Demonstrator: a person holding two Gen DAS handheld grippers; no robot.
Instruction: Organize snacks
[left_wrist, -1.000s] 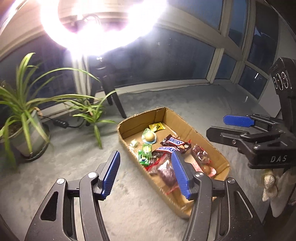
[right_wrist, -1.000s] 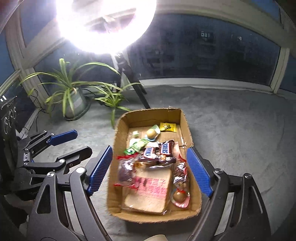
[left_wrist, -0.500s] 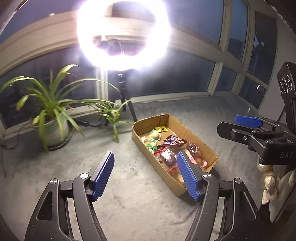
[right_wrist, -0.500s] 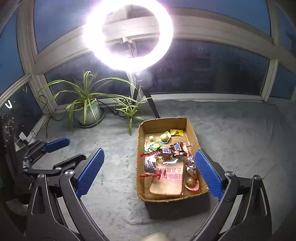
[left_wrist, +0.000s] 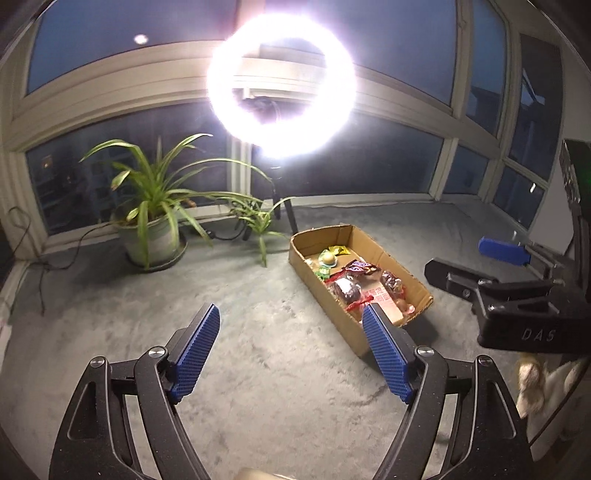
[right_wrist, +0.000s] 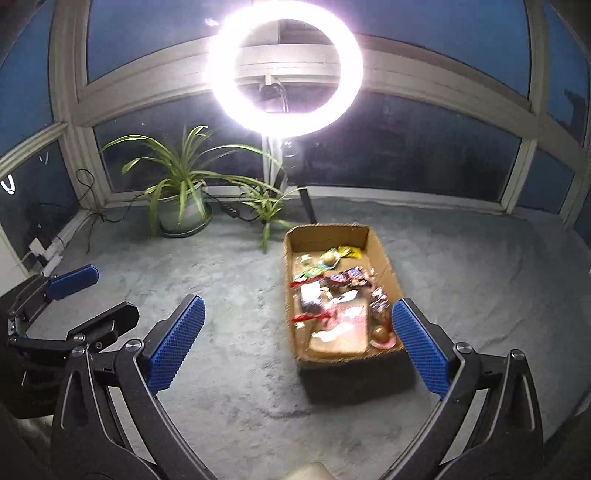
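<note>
With both my left fingers (left_wrist: 291, 354) and right fingers (right_wrist: 299, 345) just spread wide and empty, the cardboard box (right_wrist: 291, 295) beyond my right fingertips already holds every snack (right_wrist: 347, 277) visible, so little seems left.

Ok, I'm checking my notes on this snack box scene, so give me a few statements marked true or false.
1. The cardboard box sits on grey carpet. True.
2. The left gripper holds a snack. False: its jaws have just been opening and nothing is between them.
3. The right gripper is open and empty. True.
4. The box is empty. False: wrapped snacks lie in it.
5. A potted plant stands by the window. True.
6. The ring light is off. False: it glows brightly.
</note>
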